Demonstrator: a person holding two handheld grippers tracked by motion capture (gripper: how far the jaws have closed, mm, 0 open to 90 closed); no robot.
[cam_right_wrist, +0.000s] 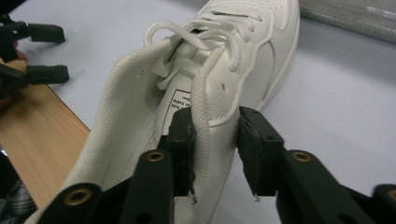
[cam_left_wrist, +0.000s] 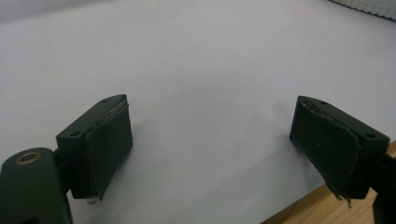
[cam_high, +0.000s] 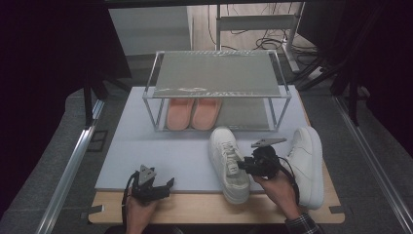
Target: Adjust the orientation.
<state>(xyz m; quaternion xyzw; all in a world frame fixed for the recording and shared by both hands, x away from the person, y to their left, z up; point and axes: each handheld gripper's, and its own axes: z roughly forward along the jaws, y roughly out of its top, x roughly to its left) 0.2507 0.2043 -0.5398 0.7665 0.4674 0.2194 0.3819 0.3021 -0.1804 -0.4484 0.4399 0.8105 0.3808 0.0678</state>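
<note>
A white sneaker (cam_high: pixel 226 163) lies on the pale mat (cam_high: pixel 160 146) with its toe toward the rack. My right gripper (cam_high: pixel 242 166) comes at it from the right. In the right gripper view the right gripper (cam_right_wrist: pixel 214 149) is shut on the sneaker (cam_right_wrist: pixel 243 42), one pad inside the opening and one outside, pinching its side wall beside the laces. The second white sneaker (cam_high: pixel 308 165) lies to the right of the hand. My left gripper (cam_high: pixel 168 187) rests at the mat's front edge, open, and between its fingers (cam_left_wrist: pixel 210 149) there is only mat.
A two-tier metal rack (cam_high: pixel 216 73) stands at the back of the mat, with a pair of pink shoes (cam_high: pixel 192 113) on its lower shelf at the left. The wooden table edge (cam_high: pixel 195 207) runs along the front. The left gripper (cam_right_wrist: pixel 46 52) appears far off in the right gripper view.
</note>
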